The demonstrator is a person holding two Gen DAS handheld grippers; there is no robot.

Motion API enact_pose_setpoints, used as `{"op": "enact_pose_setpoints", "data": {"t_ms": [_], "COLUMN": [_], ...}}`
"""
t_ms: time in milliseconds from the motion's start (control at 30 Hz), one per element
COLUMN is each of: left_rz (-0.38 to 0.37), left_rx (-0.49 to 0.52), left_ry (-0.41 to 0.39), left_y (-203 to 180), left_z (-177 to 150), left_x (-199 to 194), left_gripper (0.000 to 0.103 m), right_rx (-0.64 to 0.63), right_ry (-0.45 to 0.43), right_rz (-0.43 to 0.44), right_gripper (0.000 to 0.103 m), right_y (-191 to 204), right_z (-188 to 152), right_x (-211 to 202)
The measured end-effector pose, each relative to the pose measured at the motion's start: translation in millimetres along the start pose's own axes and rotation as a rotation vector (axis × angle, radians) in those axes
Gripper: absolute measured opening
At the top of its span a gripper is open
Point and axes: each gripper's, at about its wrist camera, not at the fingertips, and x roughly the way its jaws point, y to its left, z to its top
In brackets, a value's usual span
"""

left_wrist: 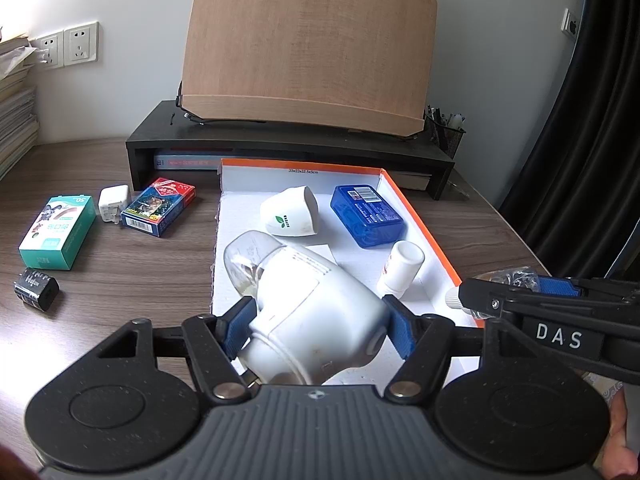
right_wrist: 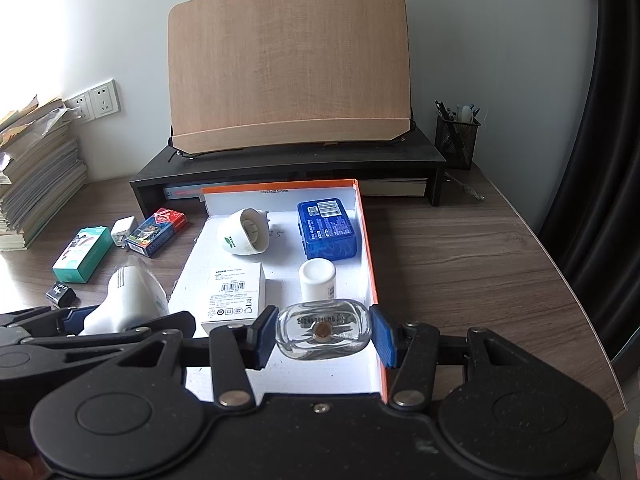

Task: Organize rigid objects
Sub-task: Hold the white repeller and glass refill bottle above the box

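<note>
My left gripper (left_wrist: 319, 312) is shut on a white plastic device (left_wrist: 316, 292) with a clear dome, held over the near left edge of the orange-rimmed white box (left_wrist: 420, 216). My right gripper (right_wrist: 324, 322) is shut on a small clear glass bottle (right_wrist: 324, 334) above the box's near right corner. Inside the box lie a white cup on its side (right_wrist: 244, 232), a blue tin (right_wrist: 326, 228), a small white bottle (right_wrist: 317, 280) and a white carton (right_wrist: 236, 296). On the desk to the left lie a green box (left_wrist: 58, 232), a white charger (left_wrist: 114, 203), a card pack (left_wrist: 160, 206) and a small black block (left_wrist: 37, 294).
A black desk riser (right_wrist: 288, 168) with a wooden book stand (right_wrist: 288, 64) sits behind the box. A mesh pen holder (right_wrist: 458, 140) stands at the back right, stacked books (right_wrist: 36, 184) at the far left. A dark curtain (right_wrist: 608, 160) hangs beyond the desk's right edge.
</note>
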Motion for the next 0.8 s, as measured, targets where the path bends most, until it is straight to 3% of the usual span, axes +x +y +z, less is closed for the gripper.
{"op": "enact_pose_setpoints", "data": {"t_ms": [800], "left_rz": [0.000], "left_rx": [0.013], "left_ry": [0.005], "left_y": [0.0], "left_z": [0.0], "left_x": [1.0], "left_gripper": [0.069], "right_rx": [0.002], "right_ry": [0.001], "right_rz": [-0.001], "right_gripper": [0.060], "right_y": [-0.5], "right_z": [0.0], "right_x": [0.2]}}
